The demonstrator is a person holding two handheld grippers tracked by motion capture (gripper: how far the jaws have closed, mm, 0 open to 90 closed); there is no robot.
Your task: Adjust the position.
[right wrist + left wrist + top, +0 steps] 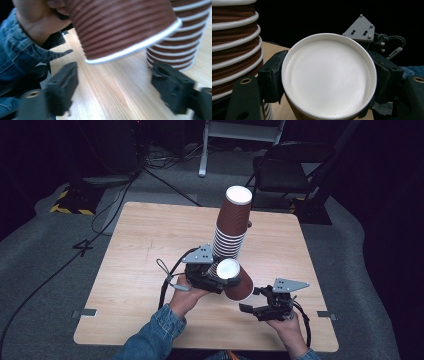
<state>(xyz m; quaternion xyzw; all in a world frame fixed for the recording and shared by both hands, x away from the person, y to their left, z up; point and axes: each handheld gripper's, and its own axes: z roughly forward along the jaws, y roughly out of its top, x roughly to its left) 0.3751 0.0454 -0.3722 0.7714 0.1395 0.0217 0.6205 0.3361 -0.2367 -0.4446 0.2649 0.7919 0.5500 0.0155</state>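
A tall stack of upturned brown ribbed paper cups [232, 227] stands near the table's middle; it also rises at the left of the left gripper view [234, 45]. My left gripper [216, 279] is shut on a single brown cup [240, 285], held tilted just in front of the stack. Its white base [329, 77] sits squeezed between the black pads [273, 75]. My right gripper [252, 300] hovers to the lower right of that cup, open, jaws wide apart over bare wood [117, 85]. The held cup's white rim [135, 48] hangs just above those jaws, untouched.
The light wooden table [140, 270] has free room to the left and along the back. Beyond the far edge, on grey carpet, stand a black folding chair [285, 170] and a metal frame [240, 135]. Cables [115, 205] trail across the floor.
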